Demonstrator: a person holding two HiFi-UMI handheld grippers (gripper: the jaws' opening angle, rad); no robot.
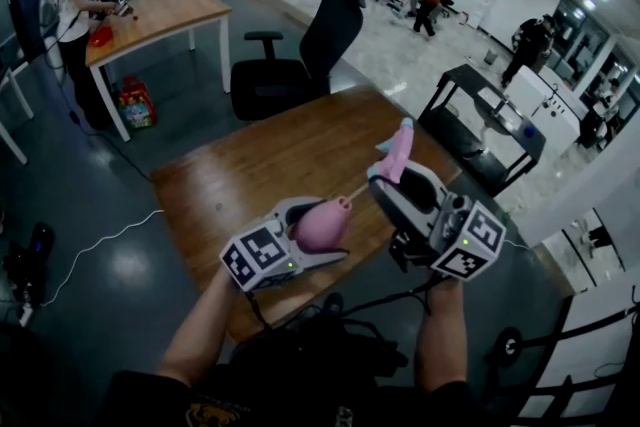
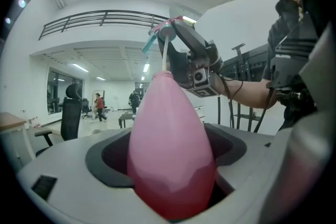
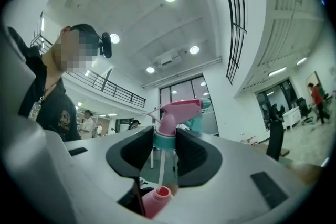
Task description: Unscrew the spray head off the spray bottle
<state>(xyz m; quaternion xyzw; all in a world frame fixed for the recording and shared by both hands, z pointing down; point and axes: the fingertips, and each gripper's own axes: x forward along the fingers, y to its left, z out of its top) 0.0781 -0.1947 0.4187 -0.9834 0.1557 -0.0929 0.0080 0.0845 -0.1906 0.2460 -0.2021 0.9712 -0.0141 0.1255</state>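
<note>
Presently, as held and as laid out:

- Left gripper [image 1: 325, 235]: my jaws are clamped on the belly of the pink spray bottle [image 2: 170, 139], which lies tilted with its neck up and away from me, above the near edge of the table.
- Right gripper [image 1: 388, 183]: my jaws are closed on the teal collar [image 3: 164, 141] of the pink spray head [image 1: 397, 153], held higher than the bottle and clear of its neck.
- Dip tube [image 3: 159, 168]: thin and white, it runs from the collar down to the bottle's open mouth.
- Wooden table [image 1: 260, 175]: brown plank top with a slight sheen, directly below both grippers.
- Office chair [image 1: 300, 55]: black, high-backed, at the far side of that table.
- Second wooden table [image 1: 165, 10]: white legs, at the upper left; a person in a white top [image 1: 68, 5] stands at its end.
- Floor [image 1: 120, 215]: dark grey near me, with a white cable [image 1: 100, 250] trailing across it; pale and glossy farther off.
- Black-framed bench [image 1: 490, 130]: to the right of my table.
- Room: large, open, white-walled, with round ceiling lights and a railed balcony [image 2: 100, 18].
</note>
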